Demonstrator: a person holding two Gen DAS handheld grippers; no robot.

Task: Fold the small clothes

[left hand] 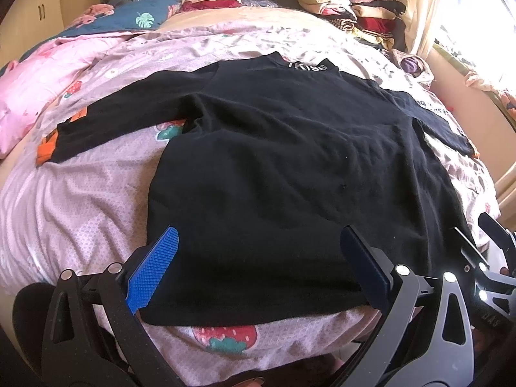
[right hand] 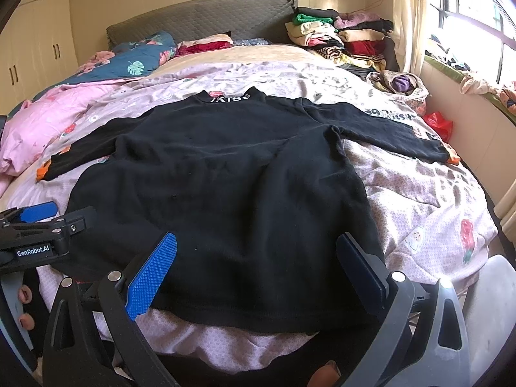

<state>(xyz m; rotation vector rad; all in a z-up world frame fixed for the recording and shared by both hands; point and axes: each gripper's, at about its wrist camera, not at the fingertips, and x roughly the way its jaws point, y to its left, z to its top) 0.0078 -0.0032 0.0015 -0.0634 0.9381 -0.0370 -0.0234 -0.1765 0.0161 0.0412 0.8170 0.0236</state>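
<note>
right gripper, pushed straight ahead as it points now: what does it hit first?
Probably the black sweater: the open right gripper sits over its hem, aimed along the body toward the collar. Depth is unclear.

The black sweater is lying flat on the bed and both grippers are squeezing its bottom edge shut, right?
Not quite. The black sweater does lie flat on the bed, but both wrist views show the left gripper and right gripper open, not squeezing.

Black top point(left hand: 274, 167) with orange cuffs — pink strawberry-print quilt point(left hand: 80, 213) — blue gripper pads point(left hand: 154, 271)
</note>
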